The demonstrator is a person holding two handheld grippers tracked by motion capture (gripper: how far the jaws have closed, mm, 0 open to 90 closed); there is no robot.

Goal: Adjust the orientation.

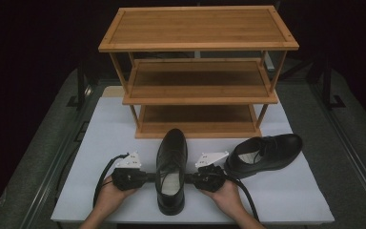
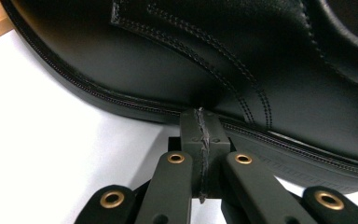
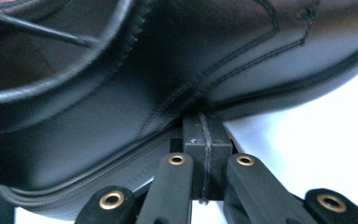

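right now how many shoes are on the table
2. One black shoe stands in the middle near the front edge, toe toward the wooden rack, between the two tongs. The other shoe lies to its right, pointing sideways. The shelves look bare.

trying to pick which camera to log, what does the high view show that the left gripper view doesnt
High view alone: the three-tier wooden rack, the second black shoe lying to the right, the right gripper, both hands, and the whole white table top.

Left gripper view alone: a close look at the left gripper, its jaws shut together with the tips against the shoe's side just above the sole, plus the stitching there.

Both: the middle black shoe, pressed between the two shut grippers from either side, the white surface under it, and a bit of the rack's wood.
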